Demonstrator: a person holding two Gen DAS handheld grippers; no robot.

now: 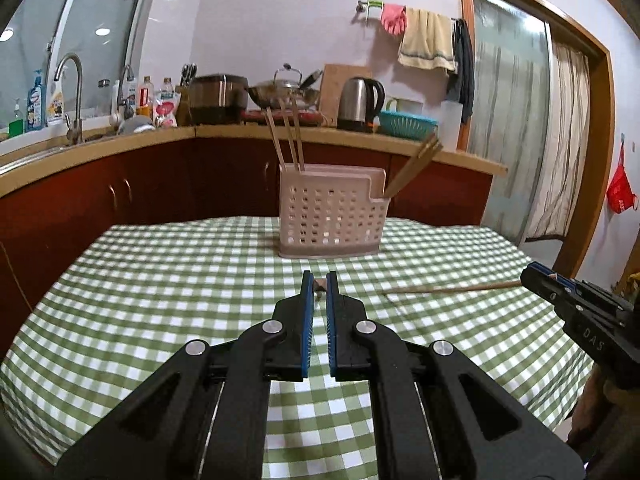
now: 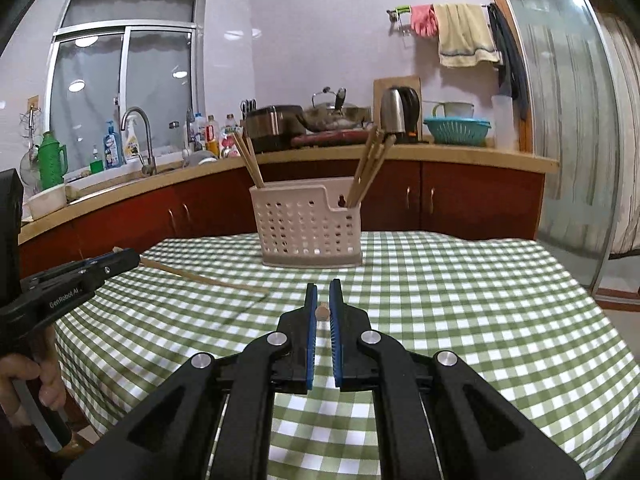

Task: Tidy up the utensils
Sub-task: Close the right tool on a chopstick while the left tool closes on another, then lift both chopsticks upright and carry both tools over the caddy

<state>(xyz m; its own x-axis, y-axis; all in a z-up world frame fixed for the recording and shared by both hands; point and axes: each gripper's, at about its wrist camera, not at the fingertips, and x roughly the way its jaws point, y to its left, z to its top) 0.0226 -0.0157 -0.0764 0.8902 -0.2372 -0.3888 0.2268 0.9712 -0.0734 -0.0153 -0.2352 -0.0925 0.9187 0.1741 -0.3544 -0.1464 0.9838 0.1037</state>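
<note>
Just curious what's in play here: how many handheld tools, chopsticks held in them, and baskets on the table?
Grippers: 2, left gripper and right gripper
Chopsticks held: 2, left chopstick and right chopstick
Basket: 1
Total: 5

Bright ceiling light — warped, dark edges

**Both grippers clamp chopsticks before the holder**

At six o'clock the right gripper [image 2: 323, 300] pinches a chopstick end [image 2: 321, 313]. At nine o'clock the left gripper [image 2: 134, 258] grips another chopstick [image 2: 200, 278]. The utensil holder [image 2: 308, 228] stands at twelve on the checked tablecloth [image 2: 460, 300].
</note>
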